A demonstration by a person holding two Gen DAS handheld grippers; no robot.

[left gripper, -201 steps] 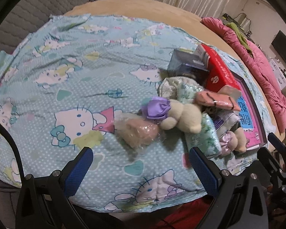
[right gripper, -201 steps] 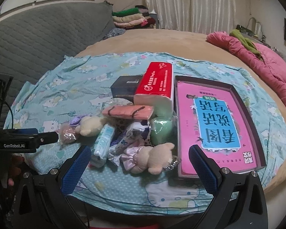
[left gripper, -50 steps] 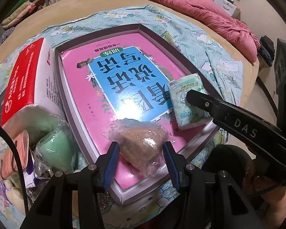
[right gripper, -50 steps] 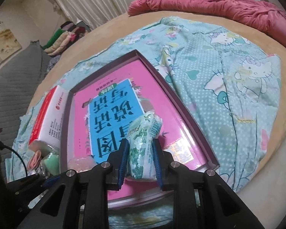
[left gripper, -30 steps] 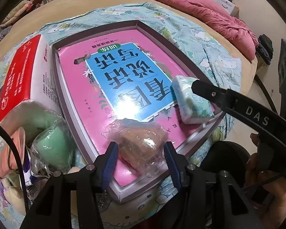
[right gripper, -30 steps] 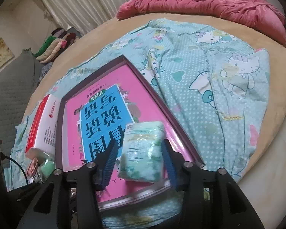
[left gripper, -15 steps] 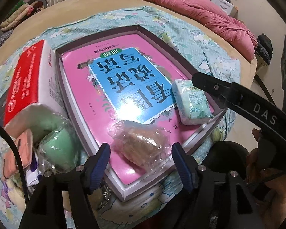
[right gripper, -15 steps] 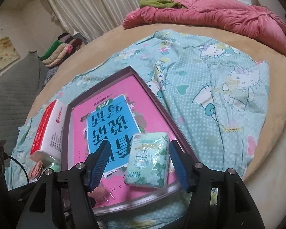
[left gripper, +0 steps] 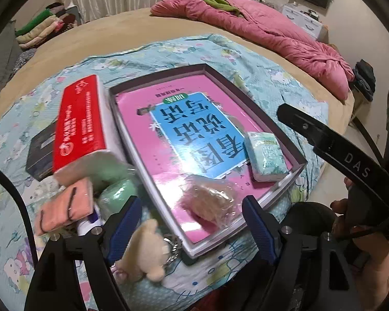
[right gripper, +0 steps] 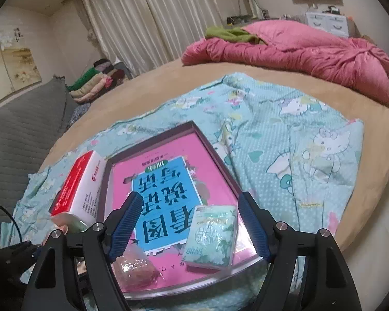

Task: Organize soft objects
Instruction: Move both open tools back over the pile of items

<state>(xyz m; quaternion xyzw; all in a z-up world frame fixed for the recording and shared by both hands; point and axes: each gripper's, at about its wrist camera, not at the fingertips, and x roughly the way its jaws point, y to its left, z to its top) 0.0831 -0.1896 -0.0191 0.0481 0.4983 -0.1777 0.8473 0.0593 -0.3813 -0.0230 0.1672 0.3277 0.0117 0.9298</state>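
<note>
The tray [left gripper: 282, 129], a shallow dark-rimmed box with a pink and blue printed sheet in it, lies on the patterned sheet [left gripper: 259, 77] of the bed, and everything here is placed against it.

Left of the tray, a red carton [left gripper: 77, 121] lies along its left rim, with a dark box [left gripper: 40, 153] beyond that. Nearer the camera, a peach pouch [left gripper: 64, 204] and a green bag [left gripper: 116, 194] sit by the tray's near-left corner, and a cream plush [left gripper: 145, 254] lies just off its near edge.

The left claw [left gripper: 192, 230] hangs above the tray's near edge, jaws wide and opening. The wrapped tan bundle [left gripper: 210, 202] lies on the tray between the blue pads, which are clear of it on both sides.

Right of that, the right claw [right gripper: 189, 225] hangs over the tray's near-right corner, jaws likewise wide and opening. The tissue pack [right gripper: 211, 235] lies flat in that corner between the pads, touched by neither; its right pad stands over the tray's right rim
</note>
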